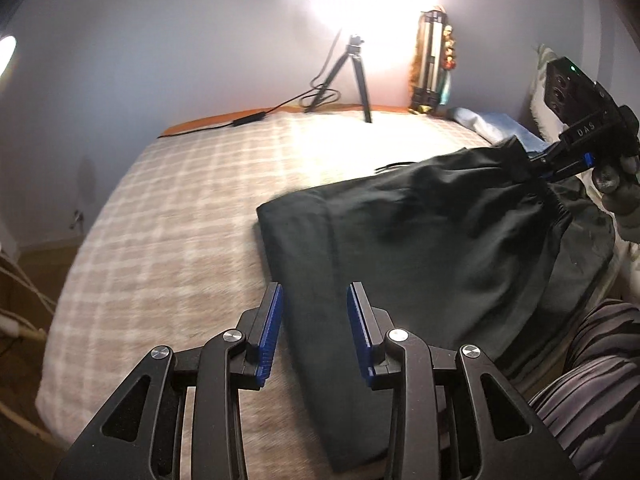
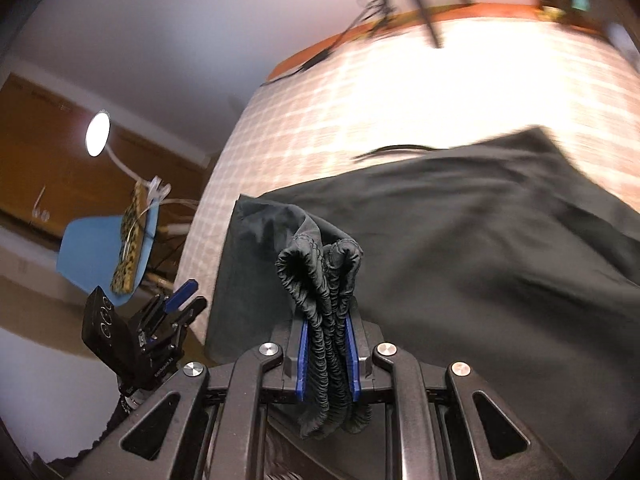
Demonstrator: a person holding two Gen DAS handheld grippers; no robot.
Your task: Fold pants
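now | pants (image 1: 420, 248): dark, folded, waistband bunched | right gripper (image 2: 326, 354) fingers pinch waistband | left gripper (image 1: 316, 320) fingers apart, empty

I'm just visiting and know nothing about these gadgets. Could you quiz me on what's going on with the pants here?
1. True or false: the left gripper is clamping the pants.
2. Which part of the pants does the right gripper hold? A) a leg hem B) the elastic waistband C) nothing
3. What stands at the far edge of the bed?

Key: 1 false, it is open and empty. 2 B. 3 a small tripod.
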